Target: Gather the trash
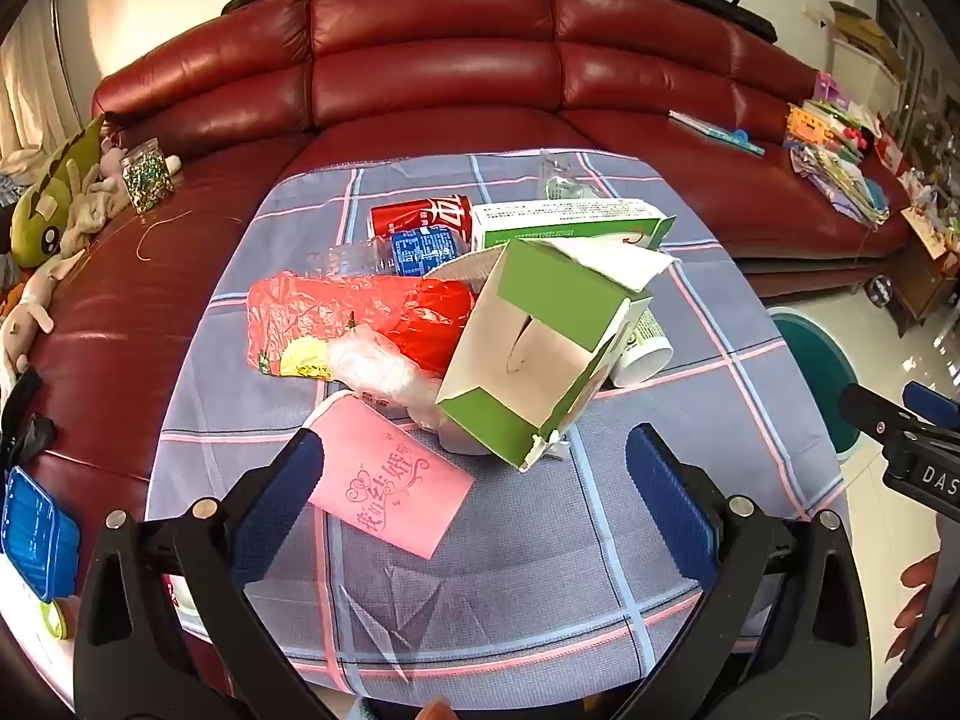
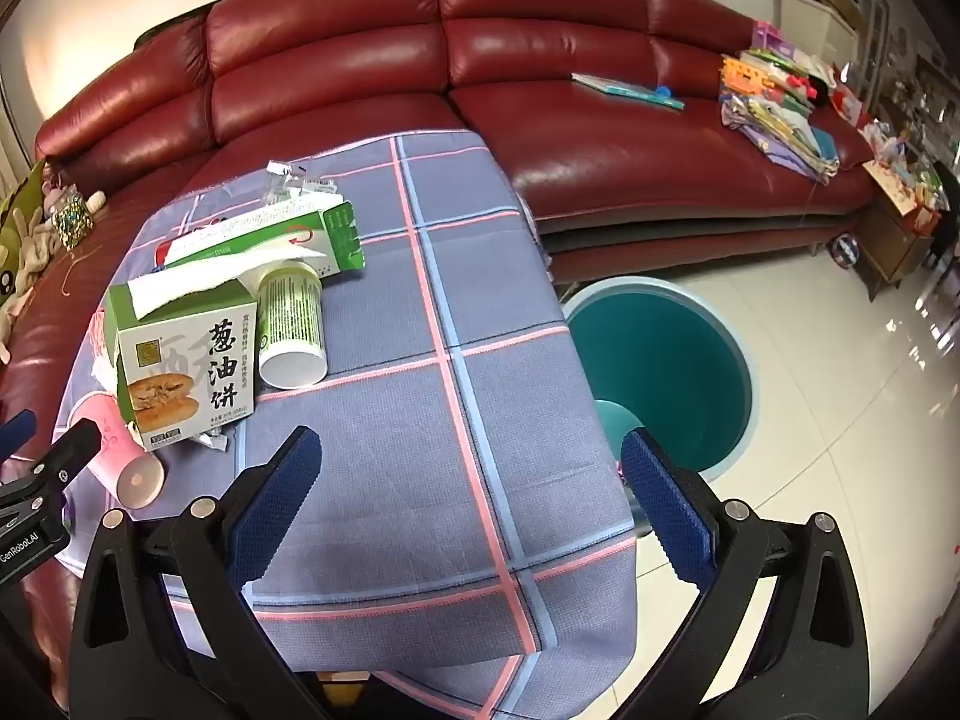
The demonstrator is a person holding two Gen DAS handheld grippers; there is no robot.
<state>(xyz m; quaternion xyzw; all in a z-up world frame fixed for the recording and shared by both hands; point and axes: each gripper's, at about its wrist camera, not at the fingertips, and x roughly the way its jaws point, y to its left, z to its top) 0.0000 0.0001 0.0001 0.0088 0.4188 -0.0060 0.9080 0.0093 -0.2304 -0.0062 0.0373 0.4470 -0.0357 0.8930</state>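
Trash heap on checked surface [image 2: 480,300]: green box [image 1: 540,354] tilted, leaning on red bag [image 1: 360,312]; pink cup [image 1: 387,474] lying near; can [image 1: 426,213], bottle [image 1: 384,255] far side. Teal bin [image 2: 660,360] on floor, right of surface.

Risk: nudging the tilted box could topple it and scatter the pile; thin cup may crush under the pads.

Left claw [image 1: 474,480]: wide open, empty, left pad seemingly at cup rim. Right claw [image 2: 471,480]: wide open, empty, touching nothing.
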